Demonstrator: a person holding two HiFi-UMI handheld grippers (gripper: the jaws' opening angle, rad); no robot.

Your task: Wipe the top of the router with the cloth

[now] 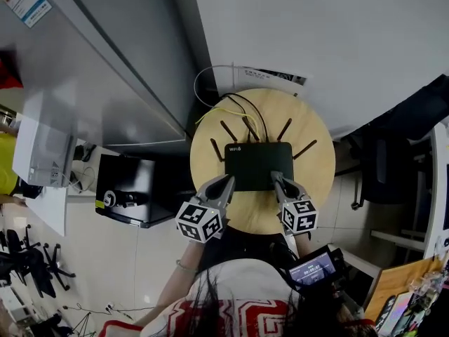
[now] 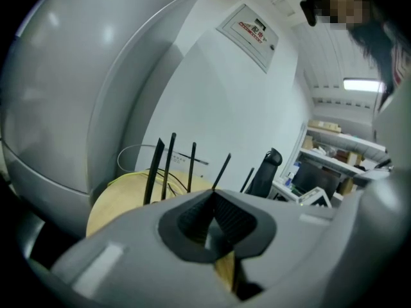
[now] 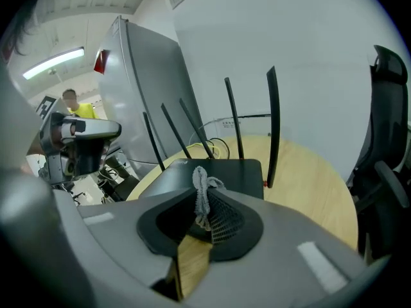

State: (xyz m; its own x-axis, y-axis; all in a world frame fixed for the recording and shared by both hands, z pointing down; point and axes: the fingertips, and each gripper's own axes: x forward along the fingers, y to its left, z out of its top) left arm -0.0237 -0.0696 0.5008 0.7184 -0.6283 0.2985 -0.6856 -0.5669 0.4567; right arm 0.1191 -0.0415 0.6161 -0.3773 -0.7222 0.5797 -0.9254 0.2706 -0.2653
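head view, router (image 1: 258,165) on round table (image 1: 316,181), antennas (image 1: 229,131) behind, right tongs (image 1: 276,178) pinching cloth (image 3: 201,188), left tongs (image 1: 227,182) clenched

The router (image 1: 257,164) looks like matt black plastic. The table (image 1: 316,188) is smooth pale wood. The cloth (image 3: 202,191) is grey, coarsely woven fabric.

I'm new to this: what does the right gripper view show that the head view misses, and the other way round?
Only the right gripper view shows the grey cloth, pinched in the shut jaws of the right gripper. Only the head view shows that gripper's marker cube and a small lit screen near the person's body. Both show the black router with its antennas on the round wooden table.
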